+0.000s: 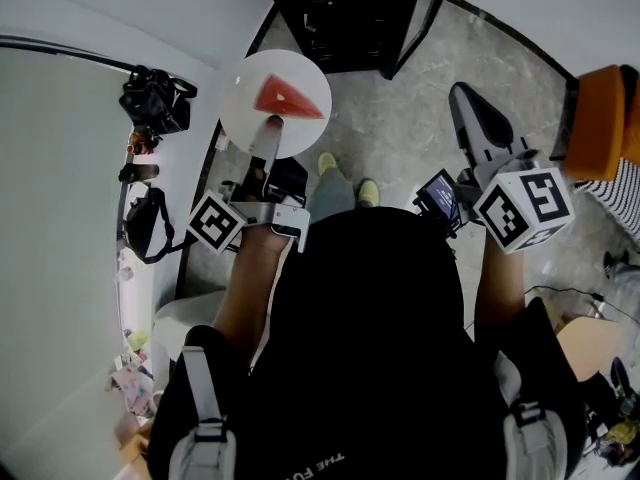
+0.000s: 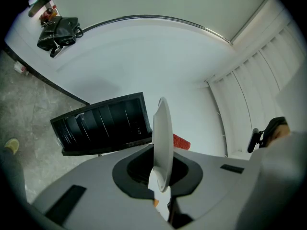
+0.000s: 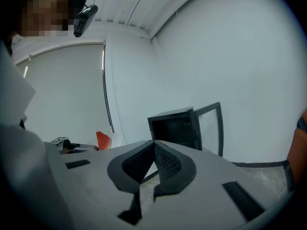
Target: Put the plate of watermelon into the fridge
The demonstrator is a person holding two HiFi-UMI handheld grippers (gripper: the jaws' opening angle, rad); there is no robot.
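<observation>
While the left gripper [image 1: 268, 136] pinches it by the near rim, the white plate [image 1: 248, 93] reaches out ahead of the jaws. The red watermelon slice [image 1: 290, 98] lies on it just beyond the fingertips. In the left gripper view the plate [image 2: 162, 133] is seen edge-on between the two jaws, which are closed narrow on its rim, and a corner of the slice [image 2: 181, 141] shows from behind it. Farther ahead of these jaws stands the small black fridge [image 2: 103, 123], its inside open toward them. The right gripper [image 3: 153, 145] is well apart from the plate, on the other side of the person. Its jaws meet at the tips and there is nothing between them. Ahead of these jaws is the same fridge [image 3: 175, 128], and its glass door [image 3: 212, 128] stands swung open on the right side of it.
</observation>
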